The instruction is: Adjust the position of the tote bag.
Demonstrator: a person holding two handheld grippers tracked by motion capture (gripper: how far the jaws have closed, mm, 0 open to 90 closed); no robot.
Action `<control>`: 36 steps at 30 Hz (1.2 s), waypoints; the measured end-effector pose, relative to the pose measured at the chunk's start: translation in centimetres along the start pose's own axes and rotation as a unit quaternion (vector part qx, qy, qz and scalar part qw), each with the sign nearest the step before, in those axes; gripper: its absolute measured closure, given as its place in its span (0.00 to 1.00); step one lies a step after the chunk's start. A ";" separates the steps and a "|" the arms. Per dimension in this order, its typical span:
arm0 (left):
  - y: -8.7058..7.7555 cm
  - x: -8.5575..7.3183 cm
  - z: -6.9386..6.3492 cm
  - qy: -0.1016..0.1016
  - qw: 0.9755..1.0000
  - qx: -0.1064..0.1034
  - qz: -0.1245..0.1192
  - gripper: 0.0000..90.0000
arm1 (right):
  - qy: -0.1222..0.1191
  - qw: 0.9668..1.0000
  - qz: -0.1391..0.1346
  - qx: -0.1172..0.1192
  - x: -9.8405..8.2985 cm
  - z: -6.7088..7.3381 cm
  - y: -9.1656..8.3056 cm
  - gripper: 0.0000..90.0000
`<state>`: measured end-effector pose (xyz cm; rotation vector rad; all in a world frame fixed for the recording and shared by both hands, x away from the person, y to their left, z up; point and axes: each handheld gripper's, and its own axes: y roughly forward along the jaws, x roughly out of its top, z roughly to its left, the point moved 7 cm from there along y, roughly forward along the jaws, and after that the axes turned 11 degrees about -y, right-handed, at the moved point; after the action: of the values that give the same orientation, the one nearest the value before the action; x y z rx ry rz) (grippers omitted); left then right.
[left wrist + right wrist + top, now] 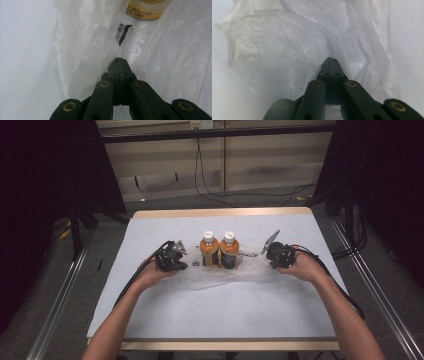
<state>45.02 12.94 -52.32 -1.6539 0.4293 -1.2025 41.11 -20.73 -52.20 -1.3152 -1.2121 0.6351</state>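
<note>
Thin, clear plastic makes up the bag [220, 272] that lies crumpled across the middle of the white-covered table [225, 315], and both grippers work at its edges. At the left, the left gripper [181, 258] rests at the bag's left end, held in the person's left hand [150, 274]. In the left gripper view its black jaws stand pressed together, and a fold of the bag [82, 50] runs right up to their tips, so they appear to pinch the film there. Just beyond, that view shows the lower part of a bottle's yellow label [147, 10].

At the centre, two bottles [220, 251] of orange-brown drink with white caps stand upright side by side, touching, on the bag's far part.

At the right, the right gripper [270, 256] sits at the bag's right end in the person's right hand [302, 266], a grey plate rising from its top. In the right gripper view its jaws are likewise pressed together, with bunched plastic [277, 50] gathered at the tips; they seem to pinch it.
</note>
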 end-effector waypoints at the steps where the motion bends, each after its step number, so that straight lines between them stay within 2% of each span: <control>1: 0.0 0.0 0.1 -0.005 1.000 0.001 -0.002 1.00 | 0.001 1.000 -0.001 0.000 -0.3 0.0 -0.1 1.00; 3: -0.1 -0.1 0.4 -0.004 1.000 0.004 0.000 1.00 | 0.006 1.000 -0.001 0.002 -0.8 0.2 -0.3 1.00; 5: 0.0 -0.1 0.3 -0.012 1.000 0.004 -0.003 1.00 | -0.003 1.000 0.003 -0.002 -1.3 0.3 -0.5 1.00; 7: -0.1 -0.2 0.6 0.002 1.000 0.009 0.001 1.00 | -0.003 1.000 0.009 -0.004 -1.4 0.4 -0.6 1.00; 8: -0.1 -0.2 0.6 0.001 1.000 0.011 0.000 1.00 | 0.002 1.000 0.012 0.000 -1.5 0.4 -0.6 1.00; 10: -0.2 -0.4 1.0 0.008 1.000 0.019 0.007 1.00 | -0.006 1.000 0.017 -0.001 -1.4 0.2 -0.6 1.00; 12: -0.2 -0.4 1.0 0.003 1.000 0.018 0.008 1.00 | -0.003 1.000 0.020 -0.013 -1.4 0.0 -0.5 1.00; 15: -0.3 -0.4 1.2 0.003 1.000 0.018 0.011 1.00 | -0.002 1.000 0.018 -0.018 -1.3 -0.2 -0.4 1.00; 16: -0.3 -0.5 1.5 0.009 0.999 0.028 0.016 1.00 | 0.000 1.000 0.012 -0.021 -1.3 -0.5 -0.3 1.00; 18: -0.3 -0.4 1.7 0.010 0.999 0.029 0.016 1.00 | 0.004 0.999 0.013 -0.038 -1.2 -0.9 -0.2 1.00; 21: -0.2 -0.2 2.1 0.001 0.999 0.035 0.016 1.00 | -0.001 0.999 0.011 -0.048 -0.9 -1.3 0.0 1.00; 22: 0.0 -0.1 2.4 0.001 0.999 0.039 0.019 1.00 | 0.007 0.999 0.004 -0.050 -0.5 -1.8 0.2 1.00; 23: 0.0 0.0 2.7 0.002 0.999 0.039 0.016 1.00 | 0.006 0.999 -0.001 -0.052 -0.5 -2.1 0.4 1.00; 26: 0.2 0.1 3.2 -0.018 0.999 0.031 0.001 1.00 | 0.019 0.999 -0.012 -0.047 -0.4 -2.6 0.5 1.00; 27: 0.2 0.1 3.4 -0.018 0.999 0.032 0.001 1.00 | 0.022 0.998 -0.017 -0.048 -0.4 -2.7 0.6 1.00; 30: 0.3 0.2 3.5 -0.026 0.999 0.029 -0.009 1.00 | 0.024 0.998 -0.018 -0.050 -0.3 -3.0 0.6 1.00; 31: 0.3 0.2 3.6 -0.024 0.999 0.027 -0.009 1.00 | 0.025 0.998 -0.020 -0.053 -0.3 -3.1 0.7 1.00; 34: 0.1 -0.1 3.7 -0.037 0.999 0.021 -0.009 1.00 | 0.018 0.998 -0.018 -0.056 -0.4 -3.1 0.7 1.00; 36: -0.1 -0.4 3.7 -0.021 1.000 0.023 -0.001 1.00 | 0.017 0.998 -0.014 -0.054 -0.6 -3.0 0.6 1.00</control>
<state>48.04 15.18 -52.42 -1.6382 0.3709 -1.1691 43.84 -22.30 -52.38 -1.3919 -1.2481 0.5313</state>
